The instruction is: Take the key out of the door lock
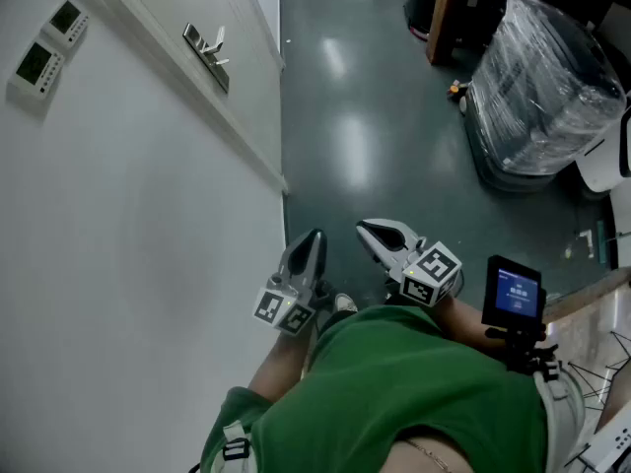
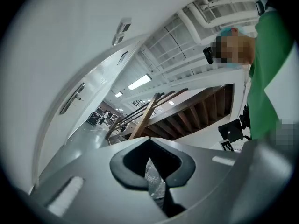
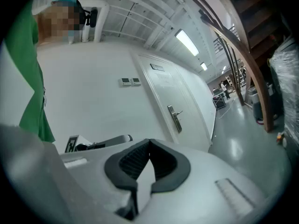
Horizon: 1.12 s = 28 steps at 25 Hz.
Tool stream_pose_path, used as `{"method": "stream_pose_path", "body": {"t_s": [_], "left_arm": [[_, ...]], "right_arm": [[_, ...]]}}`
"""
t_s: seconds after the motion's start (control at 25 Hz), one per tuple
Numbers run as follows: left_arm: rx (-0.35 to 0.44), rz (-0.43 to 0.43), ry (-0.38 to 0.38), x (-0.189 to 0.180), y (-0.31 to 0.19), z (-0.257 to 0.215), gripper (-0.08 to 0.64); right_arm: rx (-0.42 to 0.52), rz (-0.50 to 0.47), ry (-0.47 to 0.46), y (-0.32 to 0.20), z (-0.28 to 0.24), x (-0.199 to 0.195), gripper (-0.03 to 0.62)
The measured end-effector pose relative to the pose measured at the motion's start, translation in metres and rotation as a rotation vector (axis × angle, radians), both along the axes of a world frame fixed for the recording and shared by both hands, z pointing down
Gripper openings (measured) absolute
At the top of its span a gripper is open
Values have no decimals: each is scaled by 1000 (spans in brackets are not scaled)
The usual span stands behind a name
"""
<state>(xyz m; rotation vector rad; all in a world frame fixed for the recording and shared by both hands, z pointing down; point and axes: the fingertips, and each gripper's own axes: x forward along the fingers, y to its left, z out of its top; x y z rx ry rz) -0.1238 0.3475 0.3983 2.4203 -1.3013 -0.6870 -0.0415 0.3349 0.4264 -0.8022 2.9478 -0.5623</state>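
Observation:
The white door (image 1: 242, 28) stands far ahead at the upper left, with its metal handle and lock plate (image 1: 206, 55). That handle (image 3: 175, 117) also shows in the right gripper view and, small, as the handle (image 2: 72, 98) in the left gripper view. I cannot make out a key at this distance. Both grippers are held low, close to the person's green shirt and well short of the door. My left gripper (image 1: 314, 236) (image 2: 149, 140) is shut with nothing in it. My right gripper (image 1: 365, 228) (image 3: 149, 141) is also shut and empty.
Two small wall panels (image 1: 49, 42) sit on the white wall left of the door. A plastic-wrapped bulky object (image 1: 547, 77) stands on the dark glossy floor (image 1: 375, 146) at the right. A small lit screen (image 1: 513, 294) is mounted by the person's right side.

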Motion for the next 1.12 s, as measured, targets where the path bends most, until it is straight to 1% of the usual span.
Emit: {"method": "stream_pose_path", "body": {"t_s": [0.24, 0.4, 0.44, 0.56, 0.68, 0.72, 0.8, 0.88, 0.96, 1.12], "left_arm": [[1, 5, 3, 0, -4, 0, 3], [-22, -6, -37, -3, -5, 13, 3], [-22, -6, -37, -3, -6, 13, 3], [-12, 4, 0, 0, -7, 5, 3], [-27, 2, -33, 1, -8, 14, 3], [-28, 4, -34, 2, -9, 14, 3], [-21, 12, -10, 4, -10, 11, 3], [-26, 14, -17, 5, -9, 16, 3], [-29, 15, -25, 11, -9, 18, 3], [-38, 15, -39, 38, -21, 7, 3]], "right_arm": [[11, 0, 3, 0, -3, -2, 3], [17, 3, 8, 0, -5, -2, 3], [17, 4, 6, -1, -4, -2, 3], [15, 10, -2, -1, -3, 0, 3], [13, 21, -7, -3, -3, 2, 3], [13, 23, -9, -3, -4, 3, 3], [10, 26, -13, -3, -3, 4, 3], [9, 27, -18, -2, -1, 5, 3], [14, 22, -23, -1, 0, 11, 3], [35, 11, -57, -9, -12, 40, 3]]}}
